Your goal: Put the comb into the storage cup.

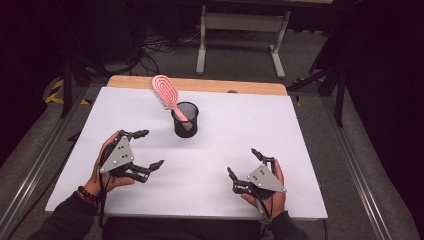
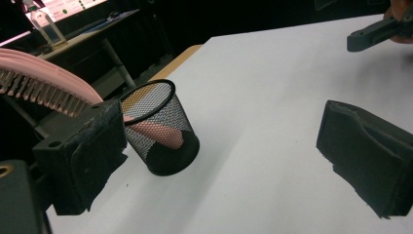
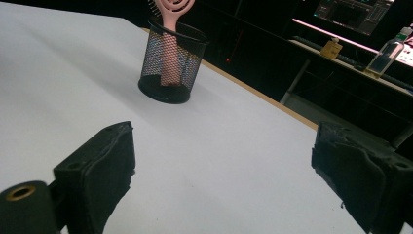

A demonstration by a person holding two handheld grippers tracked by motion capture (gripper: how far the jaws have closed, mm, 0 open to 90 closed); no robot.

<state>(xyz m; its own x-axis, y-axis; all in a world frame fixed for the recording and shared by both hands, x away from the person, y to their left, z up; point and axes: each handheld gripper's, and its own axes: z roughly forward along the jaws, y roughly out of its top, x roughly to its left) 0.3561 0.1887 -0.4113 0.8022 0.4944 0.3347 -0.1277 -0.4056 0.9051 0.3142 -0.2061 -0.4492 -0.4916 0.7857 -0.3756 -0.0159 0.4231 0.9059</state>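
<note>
Pink hairbrush (image 1: 166, 92) stands handle-down in black mesh cup (image 1: 185, 120), head leaning up-left over the rim; cup sits upright on white table (image 1: 240, 130), toward the far middle. High view: left gripper (image 1: 149, 149) held low over the near-left of the table, jaws spread wide, nothing between them; right gripper (image 1: 244, 162) over the near-right, jaws also spread, nothing held; both well apart from the cup, left one nearer to it; hand wraps each gripper body, grey plate on top of each.

Left gripper view: jaws far apart at frame edges; cup (image 2: 160, 129) just beside the left jaw in the frame, not touching as far as I can tell; brush handle visible through the mesh; bristled head (image 2: 44, 80) passes over the left jaw; other gripper's jaw tip at top right.

Right gripper view: jaws wide apart, bare white surface between them; cup (image 3: 170, 61) farther off, up-left of centre, brush (image 3: 170, 34) upright in it; wooden table edge (image 3: 263, 100) behind; bottles on a dark bench in the background.
</note>
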